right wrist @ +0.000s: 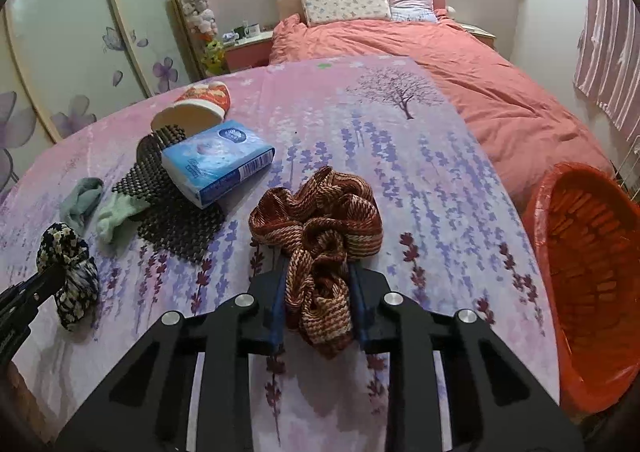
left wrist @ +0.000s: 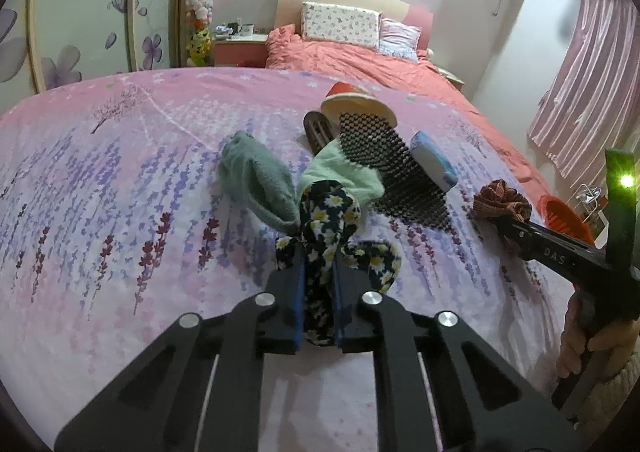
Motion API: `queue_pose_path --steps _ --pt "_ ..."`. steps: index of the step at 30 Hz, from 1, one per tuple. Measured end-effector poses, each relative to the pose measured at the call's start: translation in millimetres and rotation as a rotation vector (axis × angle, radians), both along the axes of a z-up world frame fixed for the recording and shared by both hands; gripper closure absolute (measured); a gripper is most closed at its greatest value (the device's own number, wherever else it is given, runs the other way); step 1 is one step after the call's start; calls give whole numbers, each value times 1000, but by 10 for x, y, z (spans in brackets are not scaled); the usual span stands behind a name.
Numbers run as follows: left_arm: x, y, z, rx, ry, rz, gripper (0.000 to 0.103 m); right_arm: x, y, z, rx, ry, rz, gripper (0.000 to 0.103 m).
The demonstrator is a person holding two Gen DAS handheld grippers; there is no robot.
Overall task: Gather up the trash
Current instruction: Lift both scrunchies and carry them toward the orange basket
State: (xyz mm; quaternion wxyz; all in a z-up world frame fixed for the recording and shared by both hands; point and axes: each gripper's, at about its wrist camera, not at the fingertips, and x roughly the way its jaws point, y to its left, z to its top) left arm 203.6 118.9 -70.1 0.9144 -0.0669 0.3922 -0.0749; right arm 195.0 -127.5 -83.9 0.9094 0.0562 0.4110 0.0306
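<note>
My left gripper (left wrist: 319, 272) is shut on a black floral cloth (left wrist: 326, 228) and holds it over the lavender-print sheet (left wrist: 120, 192). It shows at the left of the right wrist view (right wrist: 70, 272). My right gripper (right wrist: 318, 292) is shut on a crumpled red-brown woven cloth (right wrist: 320, 212), also seen in the left wrist view (left wrist: 502, 202). An orange basket (right wrist: 588, 292) stands at the right bed edge, close to my right gripper. On the sheet lie a grey-green sock (left wrist: 256, 184), a mint sock (left wrist: 344, 172), a black mesh mat (right wrist: 180, 212) and a blue tissue pack (right wrist: 218, 162).
A red-and-cream slipper (right wrist: 196, 108) lies behind the tissue pack, and a brown object (left wrist: 318, 130) beside the mat. A coral duvet (right wrist: 460, 64) and pillows (right wrist: 344, 2) are farther back. A wardrobe (right wrist: 60, 52) is left, pink curtains (left wrist: 588, 92) right.
</note>
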Motion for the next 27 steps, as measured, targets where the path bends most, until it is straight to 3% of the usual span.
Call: queue_pose_path --steps 13,27 --pt "-159 -189 512 -5 -105 -19 92 -486 -306 647 30 -186 -26 76" --pt "-143 -948 976 -65 -189 -136 92 -923 -771 1014 5 -341 -117 76"
